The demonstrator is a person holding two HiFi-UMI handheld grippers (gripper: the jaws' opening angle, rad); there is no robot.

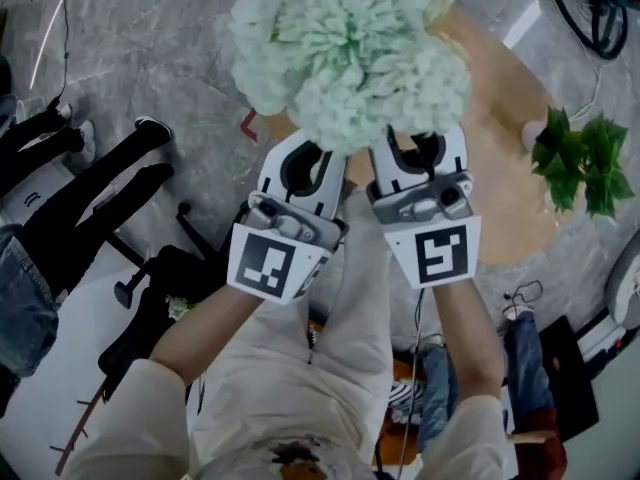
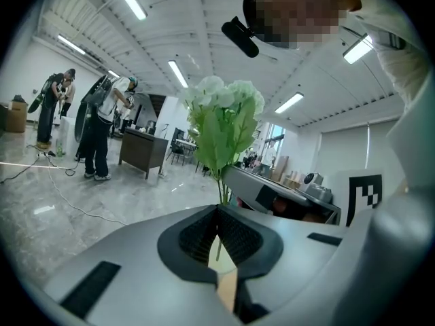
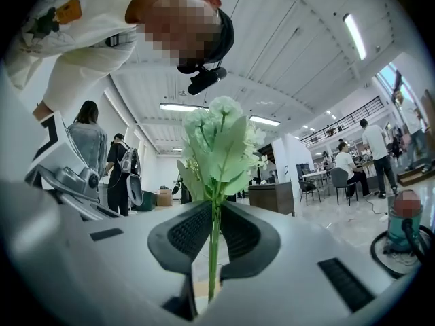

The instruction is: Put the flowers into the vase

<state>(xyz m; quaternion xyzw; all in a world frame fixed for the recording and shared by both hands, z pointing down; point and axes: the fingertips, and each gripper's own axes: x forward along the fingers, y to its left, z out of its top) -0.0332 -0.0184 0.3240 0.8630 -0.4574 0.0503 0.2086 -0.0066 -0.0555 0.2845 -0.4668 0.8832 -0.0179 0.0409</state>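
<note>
Forearms [image 1: 190, 333] in pale sleeves sit closest in head view. Just past them are both marker cubes, then the L gripper [image 1: 305, 158] and R gripper [image 1: 415, 148] side by side, nearly touching. The tips of both tuck under a big pale-green bunch of flowers [image 1: 350, 58]. The bunch hangs over the near edge of a round wooden table [image 1: 500, 168]. A loose leafy sprig [image 1: 580, 158] lies on the table's right side, well apart. No vase can be made out; could be hidden under the blooms, can't say.

L gripper view: ribbed pads are pinched together on a thin green stem [image 2: 223, 194], w/ blooms and leaves standing upright beyond the tips. The R gripper's marker cube [image 2: 363, 195] is just beside it. People [image 2: 102, 128] stand far off by a dark counter.

R gripper view: same story. Jaws are clenched on a thin stem running straight up btwn the pads, flower head above.

Handling, my read: looks artificial, so light, but top-heavy w/ soft heads and thin bendy stems. Prob. sways and may twist in the pads. Best held low on the stems as now, never on the blooms, which would crush or shed.
</note>
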